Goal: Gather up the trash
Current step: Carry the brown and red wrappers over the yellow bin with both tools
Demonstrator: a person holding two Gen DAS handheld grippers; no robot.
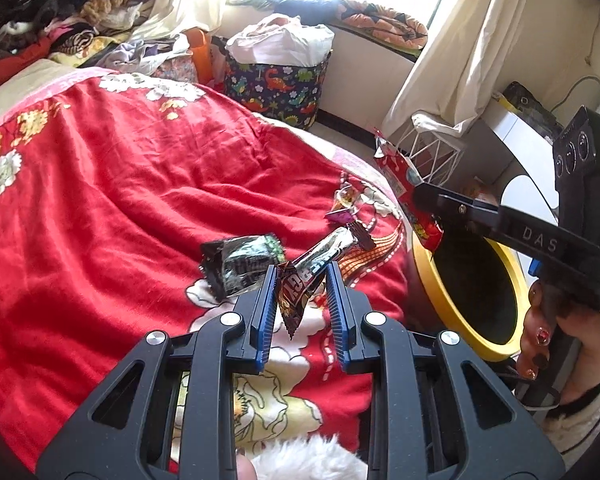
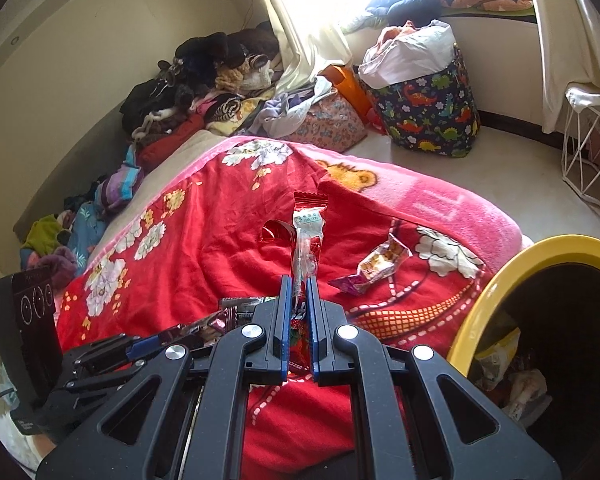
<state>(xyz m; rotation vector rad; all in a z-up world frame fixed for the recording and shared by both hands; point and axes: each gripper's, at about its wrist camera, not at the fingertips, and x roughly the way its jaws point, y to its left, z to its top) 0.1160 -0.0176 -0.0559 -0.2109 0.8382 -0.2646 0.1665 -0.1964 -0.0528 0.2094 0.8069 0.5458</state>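
Cluttered bedroom, bed under a red flowered blanket [image 1: 120,184], clothes heaped along the far wall.

Leftmost on the blanket: one dark green-black foil wrapper [image 1: 240,268], crumpled and empty-looking. Probably featherlight and crackly; best pinched at a flattened end.

Just beside it: left gripper [image 1: 300,276], fingers apart and straddling one silver-brown bar wrapper [image 1: 320,260], not yet clamped. Thin, slick foil, likely to slide out of a loose grip; best taken across the twisted middle, where the layers bunch.

Further right, well apart from both: one small purple-and-orange candy wrapper [image 1: 346,204], tiny and soft, lying flat. Calls for a low, close pinch.

Then the right gripper [image 2: 299,284], fingers pressed together on one long red wrapper [image 2: 308,232], held near its lower end, the rest standing up limp over the blanket. Weightless; little risk beyond slipping.

Far right, beside the bed: one yellow-rimmed bin [image 2: 500,280], dark inside, some crumpled trash already at the bottom.

Count: four wrappers outside the bin, three on the blanket and one held. Two grippers, one bin.
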